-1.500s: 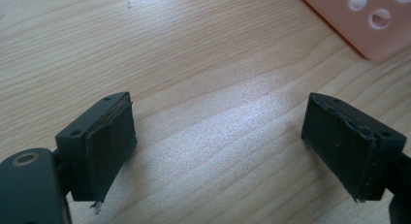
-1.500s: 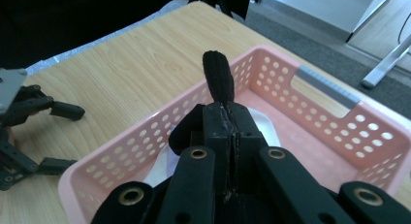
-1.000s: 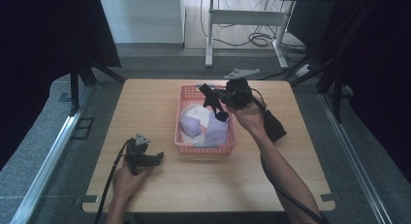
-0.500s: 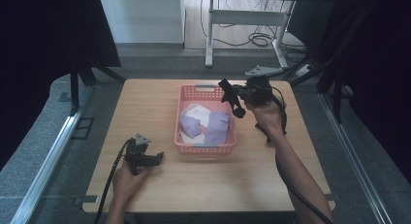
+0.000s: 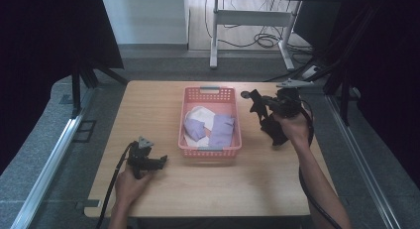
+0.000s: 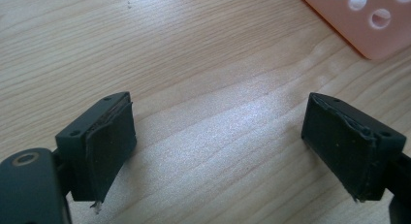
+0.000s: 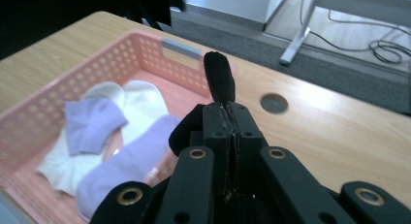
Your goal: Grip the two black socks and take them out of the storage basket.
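black sock (image 7: 219,81) | pinched in right gripper (image 7: 231,136) jaws, hanging over the surface (image 5: 163,97) just right of the pink basket (image 5: 210,148) | white and purple socks (image 5: 221,130) lie in basket | left gripper (image 6: 218,146) jaws wide, empty, low over surface near basket's left corner | judge: one sock out, rest left

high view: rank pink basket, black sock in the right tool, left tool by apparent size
1. pink basket, clearly largest.
2. black sock, hanging from the right tool.
3. left tool.
The last two look close in size; the hand hides part of each, so their order is unsure.
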{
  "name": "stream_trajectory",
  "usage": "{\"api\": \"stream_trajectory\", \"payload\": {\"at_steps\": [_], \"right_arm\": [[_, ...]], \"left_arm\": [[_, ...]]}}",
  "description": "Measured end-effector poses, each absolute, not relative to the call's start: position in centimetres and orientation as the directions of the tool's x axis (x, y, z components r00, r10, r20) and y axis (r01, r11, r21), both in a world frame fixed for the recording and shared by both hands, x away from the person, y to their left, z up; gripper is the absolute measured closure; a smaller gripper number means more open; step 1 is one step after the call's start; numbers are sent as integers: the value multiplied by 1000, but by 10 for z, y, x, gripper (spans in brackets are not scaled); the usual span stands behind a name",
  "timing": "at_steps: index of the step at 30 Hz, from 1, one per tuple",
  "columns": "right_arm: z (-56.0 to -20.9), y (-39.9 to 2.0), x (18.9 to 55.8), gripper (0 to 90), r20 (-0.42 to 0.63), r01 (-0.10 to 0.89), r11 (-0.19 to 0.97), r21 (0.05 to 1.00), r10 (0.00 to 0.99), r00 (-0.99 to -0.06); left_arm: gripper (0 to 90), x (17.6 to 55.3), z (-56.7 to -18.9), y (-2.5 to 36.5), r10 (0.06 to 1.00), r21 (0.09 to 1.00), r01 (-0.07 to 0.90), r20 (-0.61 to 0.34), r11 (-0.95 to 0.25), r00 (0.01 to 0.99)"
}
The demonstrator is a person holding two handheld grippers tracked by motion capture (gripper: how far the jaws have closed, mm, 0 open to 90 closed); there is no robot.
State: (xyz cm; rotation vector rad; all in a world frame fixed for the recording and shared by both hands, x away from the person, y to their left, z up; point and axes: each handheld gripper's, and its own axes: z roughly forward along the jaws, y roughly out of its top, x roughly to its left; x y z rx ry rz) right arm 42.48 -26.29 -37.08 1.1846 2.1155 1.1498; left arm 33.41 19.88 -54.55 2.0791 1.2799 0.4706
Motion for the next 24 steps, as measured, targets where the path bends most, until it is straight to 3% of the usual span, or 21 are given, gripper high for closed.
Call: {"api": "stream_trajectory", "payload": {"at_steps": [11,24], "right_arm": [[-416,-304,421,874,26,559,246,792,900,-434],[-487,-295,425,854,81,675,279,683,890,-450]], "left_arm": [[119,334,-546,199,888,684,658,-33,-314,458],[119,334,-546,199,888,685,657,-33,-314,458]]}}
